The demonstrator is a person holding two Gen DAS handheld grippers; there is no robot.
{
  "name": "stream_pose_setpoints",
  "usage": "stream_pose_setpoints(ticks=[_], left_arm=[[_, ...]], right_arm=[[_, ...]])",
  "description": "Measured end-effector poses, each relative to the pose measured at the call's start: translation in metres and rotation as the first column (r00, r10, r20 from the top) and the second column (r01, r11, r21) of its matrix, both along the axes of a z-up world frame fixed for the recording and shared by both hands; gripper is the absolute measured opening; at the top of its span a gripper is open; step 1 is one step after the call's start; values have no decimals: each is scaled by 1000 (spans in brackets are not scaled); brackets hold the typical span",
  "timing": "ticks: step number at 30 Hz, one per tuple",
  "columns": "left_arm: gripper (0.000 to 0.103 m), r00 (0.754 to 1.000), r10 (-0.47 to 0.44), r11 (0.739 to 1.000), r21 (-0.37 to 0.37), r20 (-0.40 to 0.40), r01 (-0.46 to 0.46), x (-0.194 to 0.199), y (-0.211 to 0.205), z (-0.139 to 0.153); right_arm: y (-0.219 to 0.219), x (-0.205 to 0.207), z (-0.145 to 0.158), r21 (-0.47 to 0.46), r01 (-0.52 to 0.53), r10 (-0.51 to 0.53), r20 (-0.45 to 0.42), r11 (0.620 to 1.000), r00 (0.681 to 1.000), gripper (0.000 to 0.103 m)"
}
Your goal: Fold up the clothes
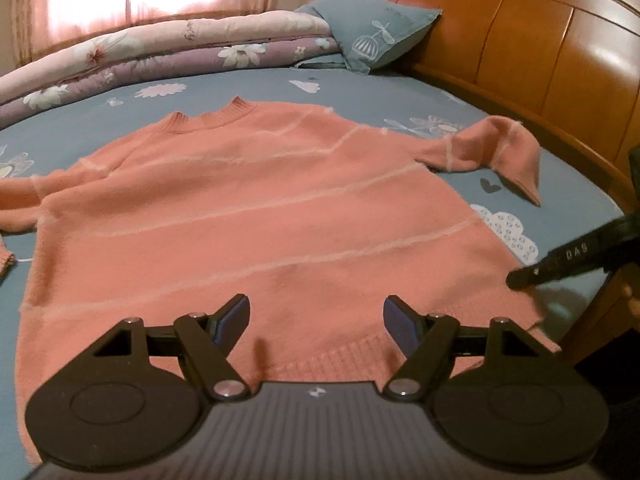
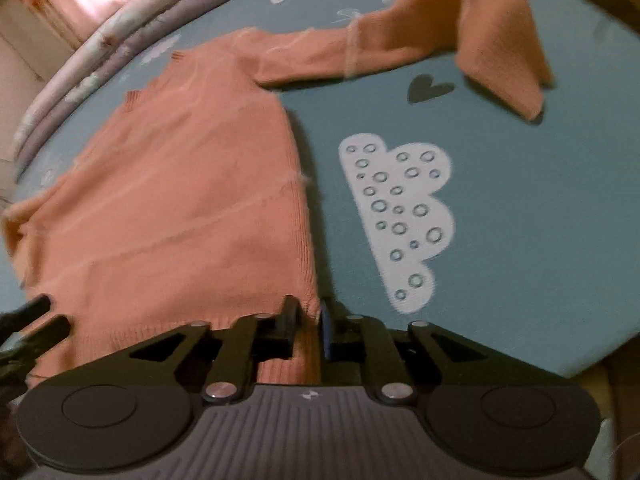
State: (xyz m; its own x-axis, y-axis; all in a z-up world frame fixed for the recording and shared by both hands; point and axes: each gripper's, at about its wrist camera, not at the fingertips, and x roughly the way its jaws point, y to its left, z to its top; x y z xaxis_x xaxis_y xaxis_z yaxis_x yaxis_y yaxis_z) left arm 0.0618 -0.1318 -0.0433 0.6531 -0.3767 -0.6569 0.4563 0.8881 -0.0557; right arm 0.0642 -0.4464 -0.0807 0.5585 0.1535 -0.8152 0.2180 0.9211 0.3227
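Pink sweater (image 1: 256, 216) lies flat on the bed sheet (image 2: 500, 208), unfolded. We note right gripper (image 2: 310, 322) pinching its hem corner, left gripper (image 1: 316, 312) spread, empty above hem; all folds remain.

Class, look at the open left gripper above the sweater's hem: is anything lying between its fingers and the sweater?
Nothing visible. The left gripper hangs open directly over the pink sweater, with only bare knit beneath its fingers.

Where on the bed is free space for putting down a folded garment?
The blue printed bedsheet is bare right of the pink knitted sweater, between its side edge, its bent sleeve and the bed's edge. The far side is crowded by the rolled floral quilts and blue pillow.
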Motion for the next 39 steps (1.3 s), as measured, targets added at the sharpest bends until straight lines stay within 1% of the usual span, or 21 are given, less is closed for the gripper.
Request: stream_pose_setpoints(ticks=[1, 3, 4, 5, 6, 8, 11, 13, 15, 17, 19, 21, 22, 25, 28, 30, 32, 34, 35, 38, 39], left_arm=[[74, 1000, -5, 1000, 13, 6, 5, -1, 3, 2], [74, 999, -24, 999, 48, 27, 23, -5, 12, 7], [74, 999, -31, 997, 68, 37, 29, -7, 16, 9], [74, 998, -38, 995, 94, 43, 34, -8, 20, 10], [74, 998, -42, 992, 123, 49, 36, -10, 24, 10], [74, 998, -38, 984, 176, 54, 28, -14, 33, 10], [74, 998, -27, 975, 223, 55, 14, -18, 47, 10], [74, 997, -34, 968, 250, 63, 18, -22, 55, 10], [74, 996, -45, 960, 281, 71, 23, -24, 62, 9], [74, 997, -31, 955, 296, 69, 9, -24, 71, 6], [74, 999, -4, 959, 283, 43, -9, -21, 78, 2], [74, 1000, 8, 964, 265, 21, -13, -21, 83, -2], [74, 1000, 10, 966, 259, 18, -14, -22, 86, -2], [73, 997, 71, 979, 194, -17, -66, -22, 105, 2], [65, 981, 151, 987, 72, -122, -143, -17, 140, 10], [63, 968, 180, 984, 28, -176, -178, -16, 160, 14], [63, 956, 204, 979, 23, -211, -204, -14, 173, 15], [63, 943, 225, 974, 33, -247, -224, -8, 180, 14], [63, 936, 239, 971, 36, -259, -238, -4, 181, 13], [64, 921, 267, 961, 11, -284, -276, 11, 181, 12], [65, 919, 266, 960, -10, -290, -280, 17, 180, 13]], right_arm=[[4, -3, 6, -36, 11, -10, 21, 999, 1000, 18], [13, -8, 18, -111, 36, -29, 67, 993, 997, 18], [17, -11, 23, -125, 33, -21, 93, 992, 995, 19], [20, -13, 26, -118, 20, -5, 127, 993, 992, 22], [25, -14, 27, -95, -10, 24, 153, 995, 988, 28], [34, -14, 27, -45, -80, 87, 201, 996, 976, 30], [57, -12, 22, -13, -188, 186, 215, 982, 959, 34], [69, -13, 17, -11, -241, 237, 212, 971, 948, 41], [81, -9, 8, -3, -299, 292, 225, 954, 930, 43], [86, -3, -1, 47, -330, 309, 244, 943, 919, 43], [85, 4, -9, 127, -345, 308, 239, 930, 921, 43], [83, 9, -11, 165, -332, 291, 230, 929, 929, 44], [81, 7, -11, 184, -322, 278, 232, 929, 932, 46], [71, 7, -12, 260, -286, 228, 231, 922, 946, 50], [69, 5, -14, 272, -278, 218, 231, 921, 948, 50], [76, 2, -10, 228, -301, 243, 249, 926, 938, 50], [91, -3, -2, 163, -375, 320, 285, 912, 903, 50], [114, -9, 9, 85, -473, 422, 335, 877, 843, 50], [127, -13, 14, 35, -525, 481, 356, 850, 802, 50], [178, -31, 28, -148, -681, 672, 404, 717, 620, 50], [197, -37, 30, -213, -721, 731, 405, 660, 549, 50]])
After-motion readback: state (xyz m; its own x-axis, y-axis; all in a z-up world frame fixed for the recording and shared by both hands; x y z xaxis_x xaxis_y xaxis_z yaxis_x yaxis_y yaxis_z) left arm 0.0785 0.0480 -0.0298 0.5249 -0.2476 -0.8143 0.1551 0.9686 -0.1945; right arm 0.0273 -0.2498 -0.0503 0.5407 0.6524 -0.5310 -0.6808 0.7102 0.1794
